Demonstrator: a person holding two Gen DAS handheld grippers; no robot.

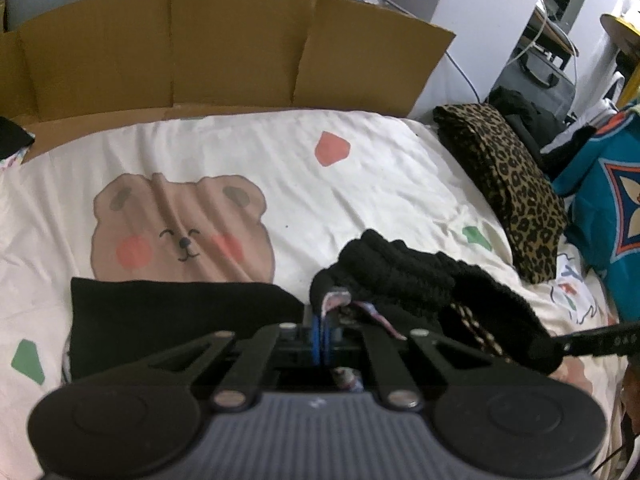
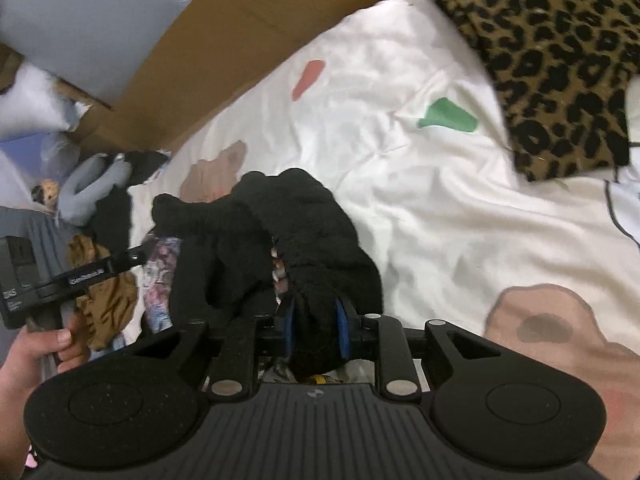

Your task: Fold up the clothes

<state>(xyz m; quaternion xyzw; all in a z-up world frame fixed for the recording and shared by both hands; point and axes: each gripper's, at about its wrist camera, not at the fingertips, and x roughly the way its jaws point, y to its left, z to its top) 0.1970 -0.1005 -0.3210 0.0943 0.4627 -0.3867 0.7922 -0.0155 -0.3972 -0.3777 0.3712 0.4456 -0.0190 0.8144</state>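
A black knitted garment (image 1: 404,276) hangs bunched between both grippers above the bed. My left gripper (image 1: 321,322) is shut on its edge beside a small pale label; the blue pads nearly touch. In the right wrist view, the garment (image 2: 280,220) runs down between the blue pads (image 2: 342,330) of my right gripper (image 2: 315,322), which is shut on a thick fold of it. The right gripper's finger (image 1: 592,340) reaches in from the right edge of the left wrist view. Seen from the right wrist, the left gripper (image 2: 132,258) is held by a hand (image 2: 36,352) at the left.
The bed sheet (image 1: 360,200) is white with bear prints. A folded black cloth (image 1: 160,312) lies near my left gripper. A folded leopard-print cloth (image 1: 512,188) and a teal garment (image 1: 600,208) lie at the right. A cardboard wall (image 1: 200,52) stands behind the bed.
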